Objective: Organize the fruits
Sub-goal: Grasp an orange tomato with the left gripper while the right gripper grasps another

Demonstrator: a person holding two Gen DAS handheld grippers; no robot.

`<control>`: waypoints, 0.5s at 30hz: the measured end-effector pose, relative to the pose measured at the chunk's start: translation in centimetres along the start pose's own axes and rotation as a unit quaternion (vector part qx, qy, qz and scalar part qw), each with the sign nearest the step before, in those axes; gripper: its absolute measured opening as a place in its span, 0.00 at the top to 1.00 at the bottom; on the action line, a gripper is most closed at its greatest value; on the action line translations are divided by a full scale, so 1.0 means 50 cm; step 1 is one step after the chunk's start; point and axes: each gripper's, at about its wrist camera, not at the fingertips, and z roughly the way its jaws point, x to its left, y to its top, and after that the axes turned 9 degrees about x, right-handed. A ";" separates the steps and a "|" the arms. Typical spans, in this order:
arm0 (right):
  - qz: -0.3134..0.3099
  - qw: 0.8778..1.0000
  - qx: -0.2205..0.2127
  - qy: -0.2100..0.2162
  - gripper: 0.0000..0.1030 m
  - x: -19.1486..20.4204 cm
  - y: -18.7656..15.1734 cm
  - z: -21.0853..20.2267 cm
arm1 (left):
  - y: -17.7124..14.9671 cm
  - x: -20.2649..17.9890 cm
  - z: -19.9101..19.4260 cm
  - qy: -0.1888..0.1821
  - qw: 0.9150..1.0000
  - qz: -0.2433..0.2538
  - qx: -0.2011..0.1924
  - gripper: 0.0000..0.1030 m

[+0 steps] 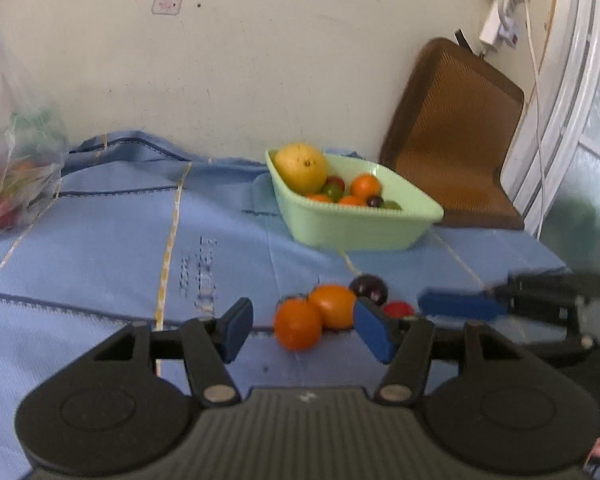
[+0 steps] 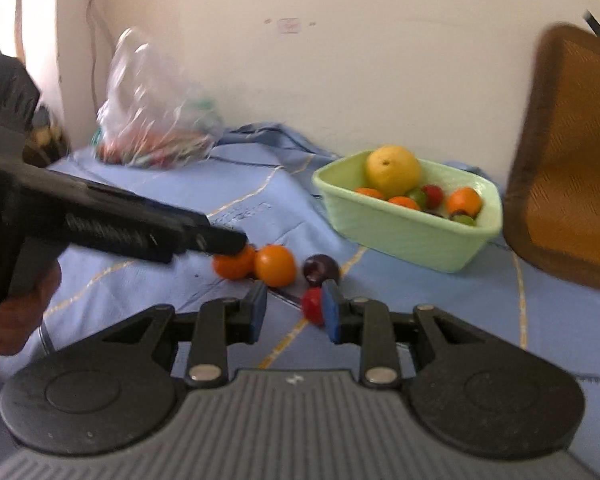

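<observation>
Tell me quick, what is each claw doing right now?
Left gripper: open, holding nothing.
Right gripper: open, holding nothing.

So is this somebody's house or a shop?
Most likely somebody's house. A green tub of fruit sits on a blue cloth spread by a plain, marked wall. A brown chair cushion leans against that wall, and a power strip hangs by a window frame.

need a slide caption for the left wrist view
Open left gripper approaches two orange fruits on the blue cloth, with the green basket of fruit behind.
</observation>
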 end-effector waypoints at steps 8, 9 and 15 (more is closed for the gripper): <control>-0.136 0.990 0.025 -0.008 0.68 0.029 0.036 0.054 | -0.014 0.032 0.030 -0.023 1.000 -0.011 0.011 0.63; -0.149 0.988 0.028 -0.008 0.68 0.030 0.036 0.058 | -0.015 0.041 0.032 -0.039 0.999 -0.021 0.013 0.67; -0.192 0.980 0.054 -0.014 0.68 0.038 0.053 0.106 | -0.019 0.061 0.022 -0.035 0.999 -0.029 0.011 0.71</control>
